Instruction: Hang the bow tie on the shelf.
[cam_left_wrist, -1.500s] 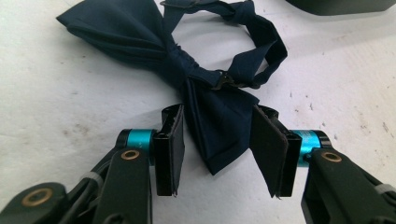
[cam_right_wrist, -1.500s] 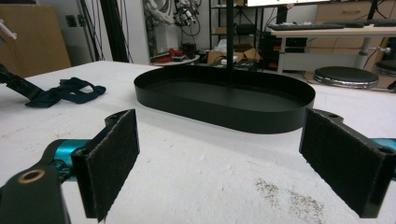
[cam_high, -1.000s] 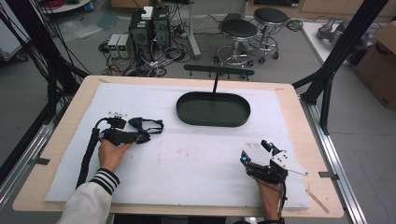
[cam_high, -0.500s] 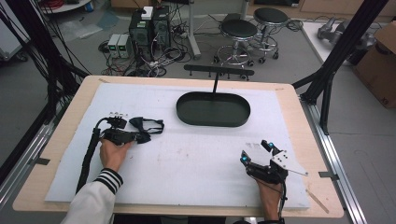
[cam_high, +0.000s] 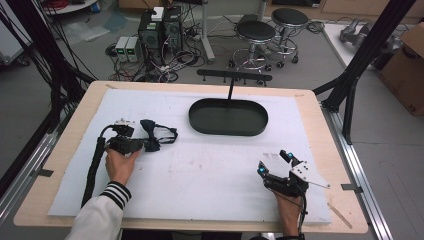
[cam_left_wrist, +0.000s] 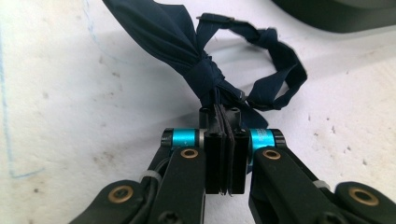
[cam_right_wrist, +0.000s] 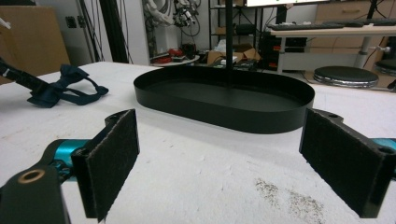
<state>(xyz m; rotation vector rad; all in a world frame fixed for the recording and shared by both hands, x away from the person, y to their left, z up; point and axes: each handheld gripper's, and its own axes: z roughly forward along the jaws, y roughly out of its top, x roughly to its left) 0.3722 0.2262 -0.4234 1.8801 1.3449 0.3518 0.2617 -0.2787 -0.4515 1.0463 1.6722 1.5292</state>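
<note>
Since the earlier frame, the left gripper (cam_left_wrist: 225, 154) has been closing its jaws, and they are now pinching one wing of the navy bow tie (cam_left_wrist: 205, 60); both hands are otherwise keeping their places. The bow tie is lying on the white mat (cam_high: 215, 170), at the table's left, its strap looping away toward the black oval tray (cam_high: 228, 116). The tie's long axis is running straight ahead of the left jaws. The right gripper (cam_high: 274, 162) is resting well apart, jaws wide open, holding nothing. The fabric is looking soft, crumpled, knotted at the centre.
</note>
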